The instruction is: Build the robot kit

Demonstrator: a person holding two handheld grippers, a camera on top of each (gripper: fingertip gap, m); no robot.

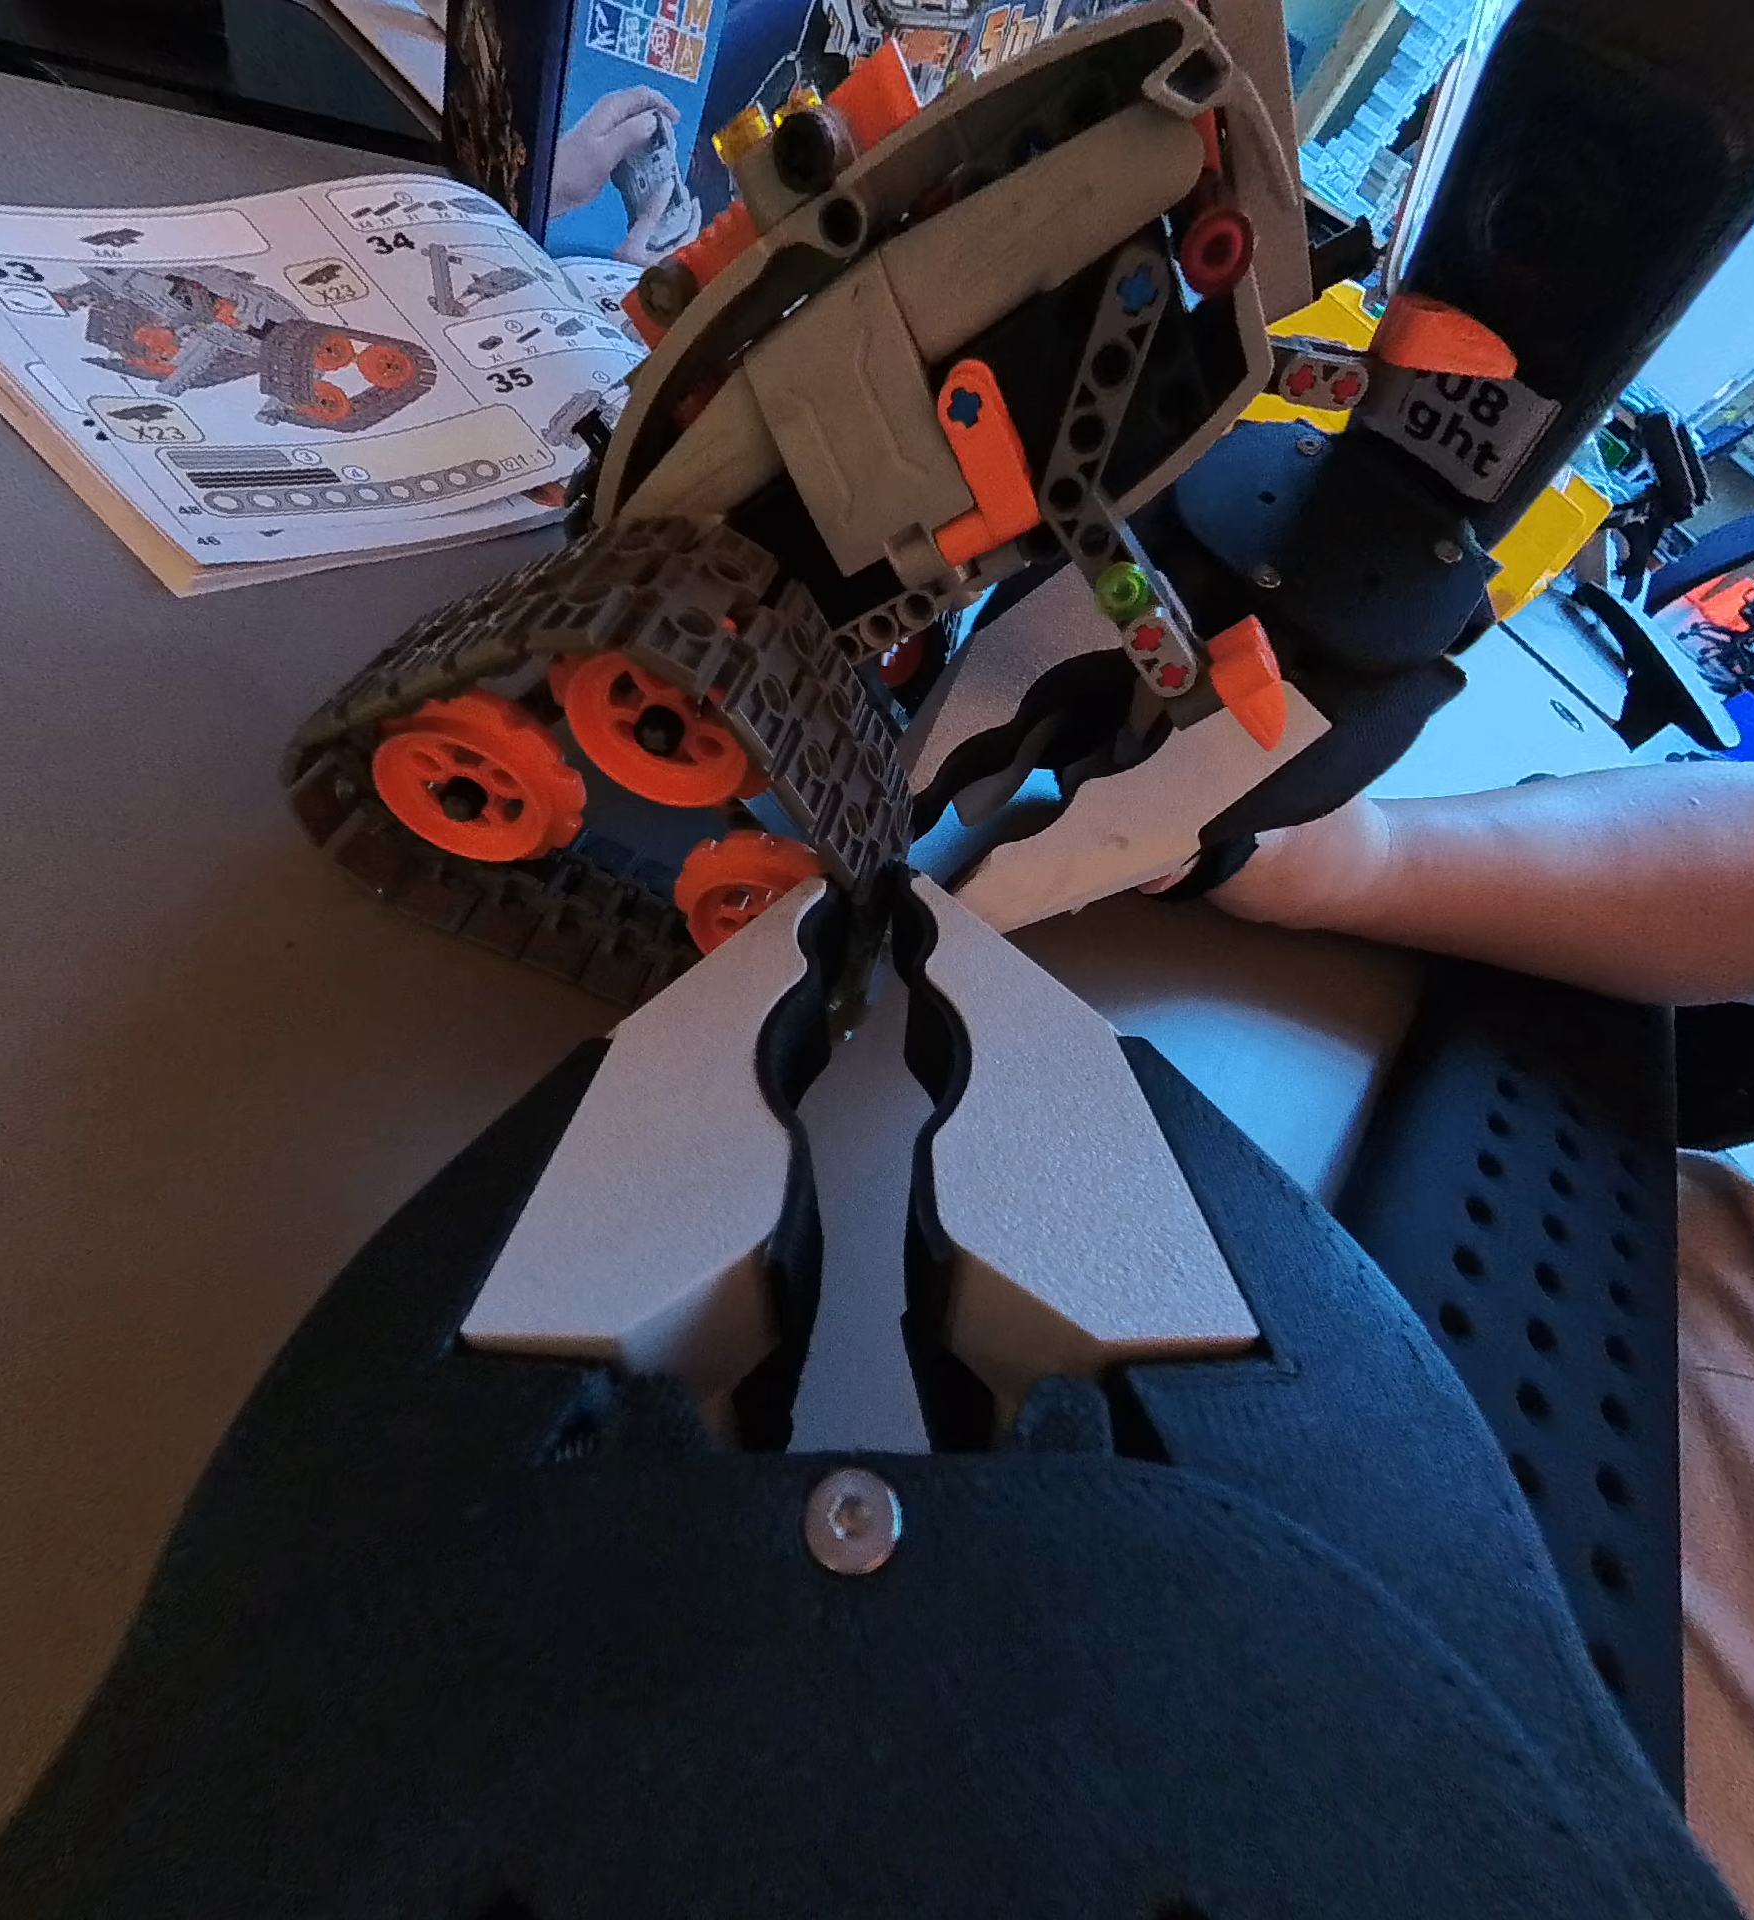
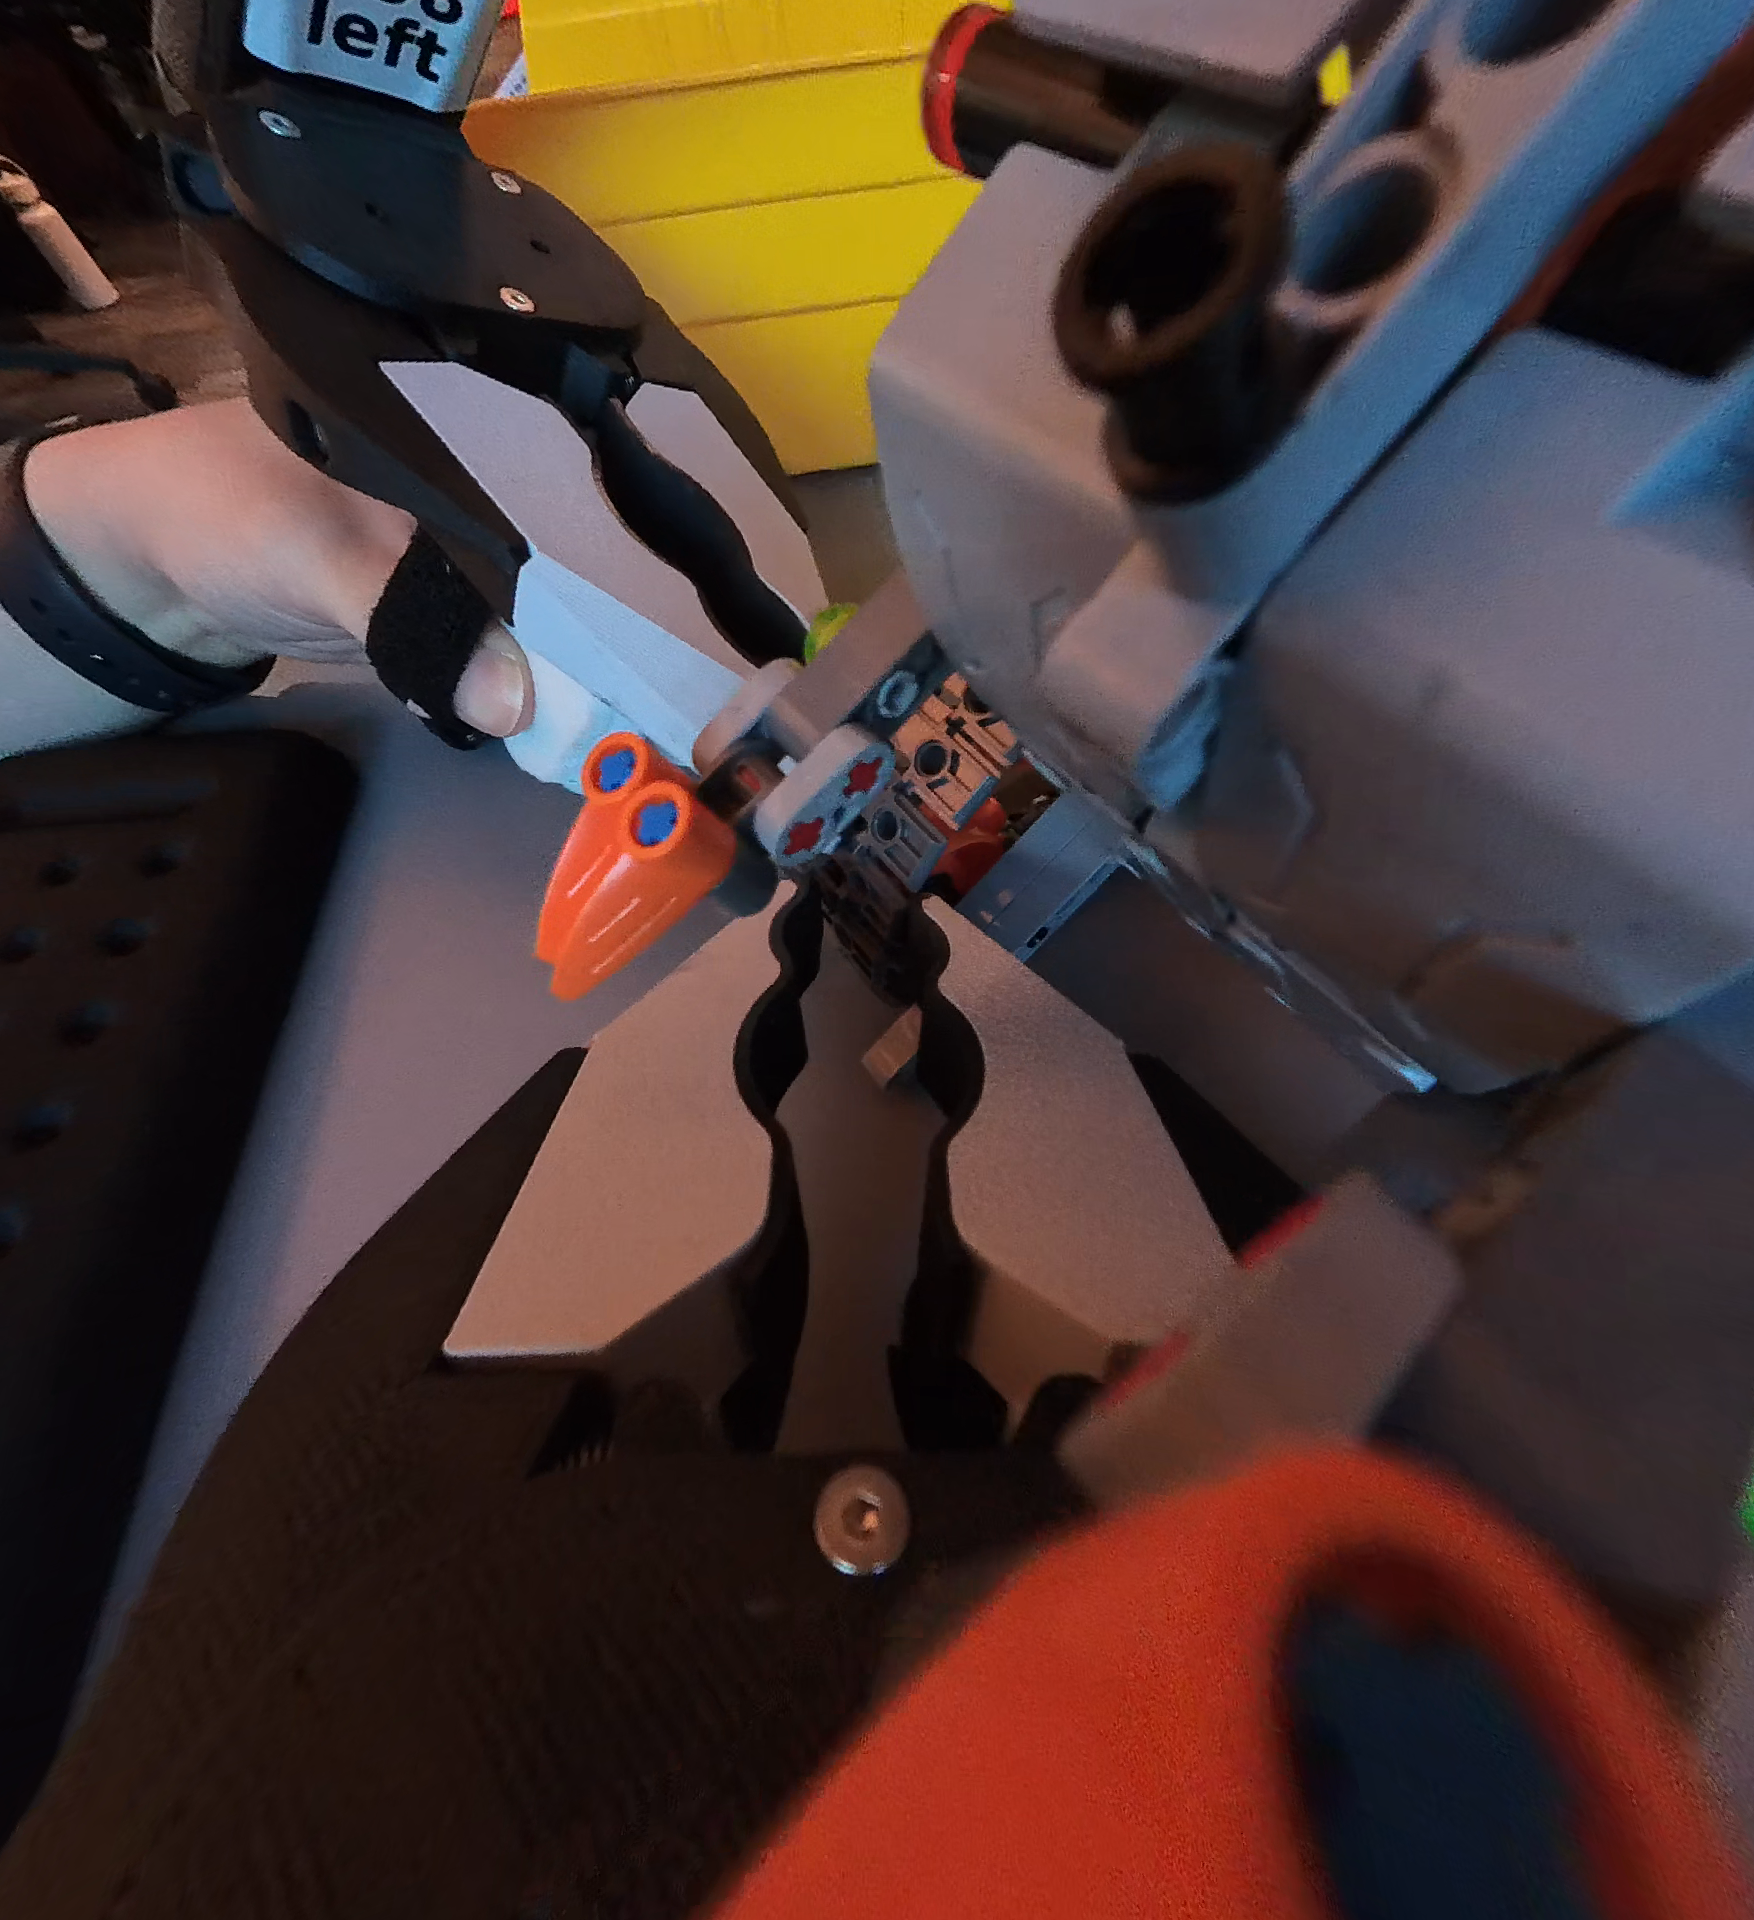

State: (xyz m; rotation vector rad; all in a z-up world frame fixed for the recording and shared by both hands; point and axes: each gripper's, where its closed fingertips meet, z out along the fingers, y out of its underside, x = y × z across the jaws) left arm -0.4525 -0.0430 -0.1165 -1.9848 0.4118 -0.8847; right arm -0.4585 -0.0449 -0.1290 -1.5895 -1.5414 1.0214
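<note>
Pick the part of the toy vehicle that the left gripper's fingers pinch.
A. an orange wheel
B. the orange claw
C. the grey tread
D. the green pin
C: in the left wrist view the left gripper has its fingers closed on the grey tread, where it hangs down past the orange wheels. The orange claw sits up by the right gripper.

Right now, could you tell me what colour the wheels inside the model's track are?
The wheels are orange, inside a dark grey track; the left wrist view shows them best.
</note>
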